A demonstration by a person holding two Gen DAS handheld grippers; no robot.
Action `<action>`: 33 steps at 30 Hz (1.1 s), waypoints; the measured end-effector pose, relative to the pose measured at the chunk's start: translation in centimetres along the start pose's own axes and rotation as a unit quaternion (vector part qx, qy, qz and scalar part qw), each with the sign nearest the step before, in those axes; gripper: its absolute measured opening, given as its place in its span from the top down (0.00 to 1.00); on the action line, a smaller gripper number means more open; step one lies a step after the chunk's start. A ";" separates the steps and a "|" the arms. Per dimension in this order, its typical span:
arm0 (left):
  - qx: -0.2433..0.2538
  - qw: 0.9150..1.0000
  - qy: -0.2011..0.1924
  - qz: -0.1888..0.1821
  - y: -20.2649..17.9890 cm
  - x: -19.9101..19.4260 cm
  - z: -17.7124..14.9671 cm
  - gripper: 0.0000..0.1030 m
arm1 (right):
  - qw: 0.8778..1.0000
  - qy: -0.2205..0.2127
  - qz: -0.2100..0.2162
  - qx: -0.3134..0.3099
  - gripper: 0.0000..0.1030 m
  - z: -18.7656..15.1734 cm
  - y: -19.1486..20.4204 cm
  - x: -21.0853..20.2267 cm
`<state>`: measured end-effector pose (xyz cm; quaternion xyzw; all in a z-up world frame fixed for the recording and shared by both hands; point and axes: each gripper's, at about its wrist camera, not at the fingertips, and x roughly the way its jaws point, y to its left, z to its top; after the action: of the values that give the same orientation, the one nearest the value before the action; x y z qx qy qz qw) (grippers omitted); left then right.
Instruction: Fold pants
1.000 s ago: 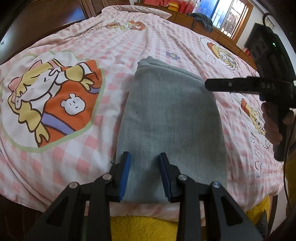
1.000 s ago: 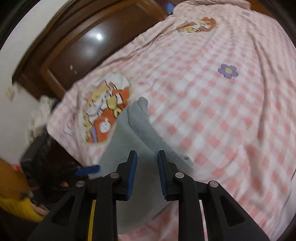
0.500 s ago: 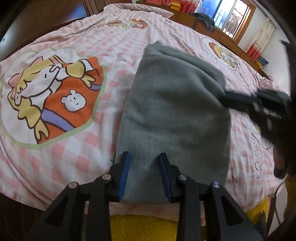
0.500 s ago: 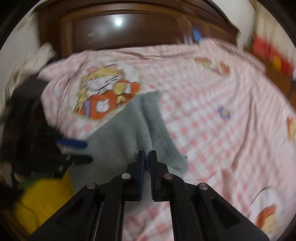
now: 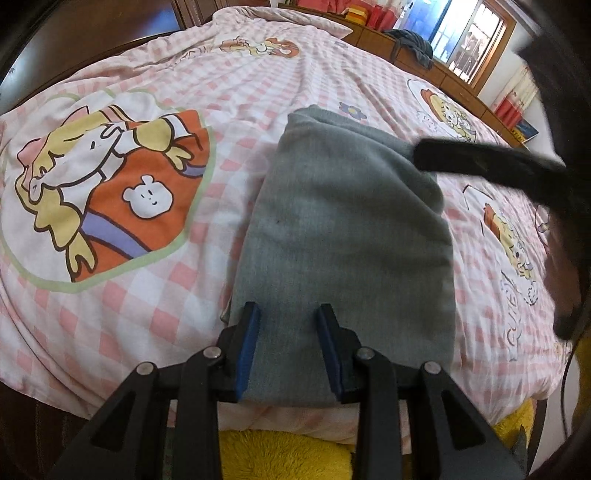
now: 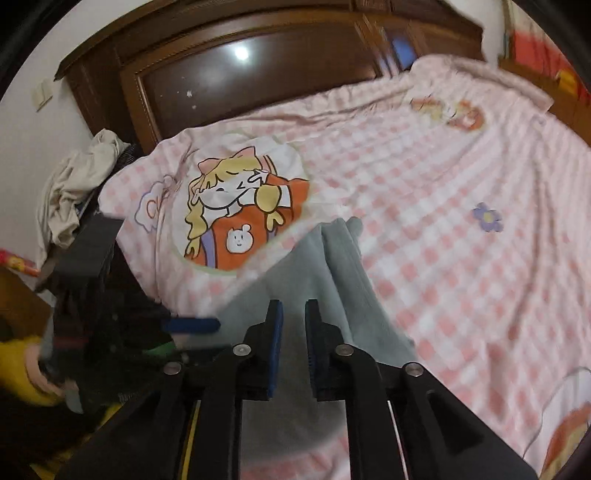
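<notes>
The grey pants (image 5: 343,236) lie folded into a long rectangle on the pink checked bed cover (image 5: 122,306). My left gripper (image 5: 288,314) is open and empty, its blue pads over the near end of the pants. My right gripper (image 6: 293,314) is open and empty above the right side of the pants (image 6: 332,280). It shows as a dark blurred bar in the left wrist view (image 5: 480,162), over the far right corner of the fold. The left gripper's blue pad (image 6: 192,325) shows at the left in the right wrist view.
A cartoon print (image 5: 107,184) lies left of the pants. A dark wooden headboard (image 6: 240,81) stands beyond the bed. A heap of pale cloth (image 6: 74,184) sits at the bed's left. A yellow fluffy thing (image 5: 280,458) lies below the near bed edge. A window (image 5: 465,33) is far right.
My right gripper, shut half a second ago, has opened and swung over the right side of the pants. The left gripper has stayed open over the near end.
</notes>
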<state>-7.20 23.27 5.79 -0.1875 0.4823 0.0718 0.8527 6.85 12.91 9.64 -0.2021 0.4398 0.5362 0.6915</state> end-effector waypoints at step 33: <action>-0.002 1.000 -0.008 -0.019 0.4 0.1 -0.3 0.67 | 0.987 0.080 0.137 -0.020 0.05 1.9 -2.3 1.7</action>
<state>-7.52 23.48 5.50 -0.1981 0.4718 0.0581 0.8572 9.83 14.53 8.77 -0.1961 0.5065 0.6163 0.5702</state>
